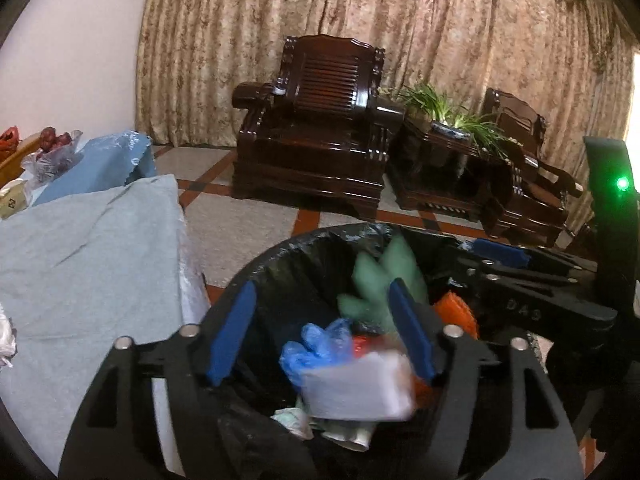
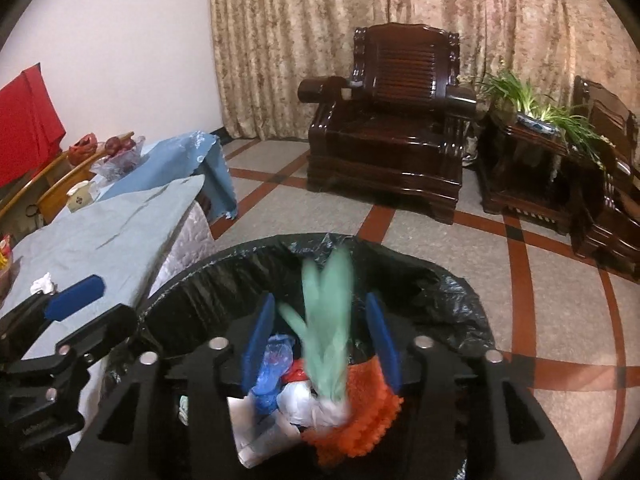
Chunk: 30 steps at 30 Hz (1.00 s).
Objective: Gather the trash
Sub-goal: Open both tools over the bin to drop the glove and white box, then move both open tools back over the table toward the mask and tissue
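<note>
- Both grippers sit over the open mouth of the trash bin [image 1: 280, 252], which is lined with a black bag [image 2: 440, 280].
- Left gripper [image 1: 324, 332]: jaws apart, nothing pressed between the pads. A white paper piece [image 1: 356, 388] shows blurred just below them, apparently dropping into the bin.
- Right gripper [image 2: 324, 336]: jaws apart. A pale green piece of trash [image 2: 326, 320] hangs blurred between the pads; no pad visibly presses on it, so it looks released.
- Already in the bin: blue plastic glove [image 1: 316, 340], orange fringed item [image 2: 360, 412], white wrappers.
- Still on the table [image 2: 104, 240] beside the bin: a crumpled white tissue [image 2: 42, 283], likely the next pickup.
- Risk: the green piece is long and light; it could catch on the liner rim or a pad and hang outside instead of falling in.
- Risk: the two grippers are near each other over one opening; withdrawing together could knock fingers or snag the loose liner and pull it off the rim.
- Risk: the heap is high near the front, so paper may slide off.
</note>
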Tool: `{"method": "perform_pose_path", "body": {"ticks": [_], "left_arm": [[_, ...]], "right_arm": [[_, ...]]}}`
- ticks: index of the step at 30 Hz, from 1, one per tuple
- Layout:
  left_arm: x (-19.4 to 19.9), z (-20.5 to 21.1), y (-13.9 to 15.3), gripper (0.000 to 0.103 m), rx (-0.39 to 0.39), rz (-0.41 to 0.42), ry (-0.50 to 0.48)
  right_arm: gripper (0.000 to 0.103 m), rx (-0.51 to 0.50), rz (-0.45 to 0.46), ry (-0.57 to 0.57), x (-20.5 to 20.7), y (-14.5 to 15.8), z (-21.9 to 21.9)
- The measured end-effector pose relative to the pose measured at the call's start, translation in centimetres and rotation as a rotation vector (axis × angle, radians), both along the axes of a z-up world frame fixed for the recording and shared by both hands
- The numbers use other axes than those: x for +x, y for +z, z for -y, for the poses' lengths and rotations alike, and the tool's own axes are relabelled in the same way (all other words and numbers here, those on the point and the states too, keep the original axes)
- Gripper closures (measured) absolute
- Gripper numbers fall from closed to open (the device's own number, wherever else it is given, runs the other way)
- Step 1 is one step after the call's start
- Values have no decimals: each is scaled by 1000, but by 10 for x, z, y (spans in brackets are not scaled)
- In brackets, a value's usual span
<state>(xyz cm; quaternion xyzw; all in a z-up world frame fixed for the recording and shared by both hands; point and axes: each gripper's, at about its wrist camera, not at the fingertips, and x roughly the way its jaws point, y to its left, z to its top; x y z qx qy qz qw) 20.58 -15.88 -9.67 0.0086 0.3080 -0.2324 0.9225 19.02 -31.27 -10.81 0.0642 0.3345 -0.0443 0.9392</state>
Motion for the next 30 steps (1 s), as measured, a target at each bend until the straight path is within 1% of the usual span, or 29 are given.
{"method": "perform_pose_path", "body": {"ticks": [2,4,5,7,10,13,17,22,30], "left_arm": [[-1,-5,2,24,4,4,13],[-2,-13,5,18,13,17,35],[-2,-17,7,16,16,23,46],[-4,-26,10,14,18,28,64],[-7,-38,16,13,24,42,91],[-11,-55,20,13,26,54,122],[-15,-80,25,13,31,64,172],[-17,-116,28,13,35,70,250],[-19,-179,29,13,45,70,366]], "right_arm": [[27,-1,14,-16,-5,2,2],[17,-1,29,-25,-8,5,2],[15,3,38,-23,-11,7,1],[14,10,45,-11,-13,10,-1],[8,31,63,2,-19,13,-7],[7,50,77,20,-22,17,-17],[6,47,88,51,-19,20,-38],[6,50,81,95,-12,20,-64],[6,44,73,187,6,19,-119]]}}
